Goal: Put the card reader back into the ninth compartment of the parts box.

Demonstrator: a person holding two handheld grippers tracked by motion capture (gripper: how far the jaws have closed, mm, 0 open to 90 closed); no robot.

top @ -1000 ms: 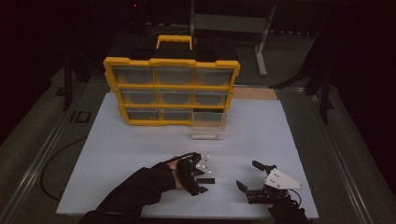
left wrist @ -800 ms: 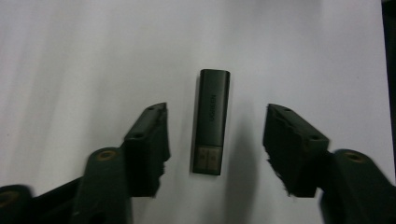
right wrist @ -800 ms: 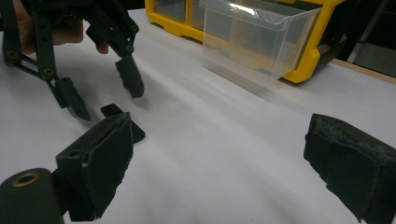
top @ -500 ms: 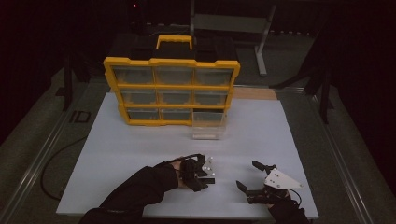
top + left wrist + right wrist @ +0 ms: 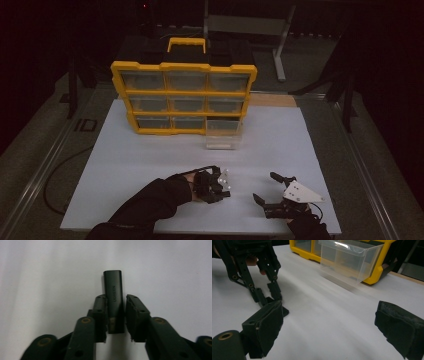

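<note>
Your grippers, low over the table

Your left gripper (image 5: pixel 115 315) points down, jaws narrowed around something; your right gripper (image 5: pixel 272 192) rests nearby, jaws spread wide.

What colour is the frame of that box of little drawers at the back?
Yellow, with clear drawers; the organizer box shows best in the high view.

An organizer (image 5: pixel 183 95) stands at the back of the tabletop (image 5: pixel 125 165), a drawer (image 5: pixel 223 134) pulled out at its lower right.

Matt black adapter (image 5: pixel 114 300); glossy clear plastic drawer (image 5: pixel 348 261); smooth white tabletop (image 5: pixel 150 160).
</note>
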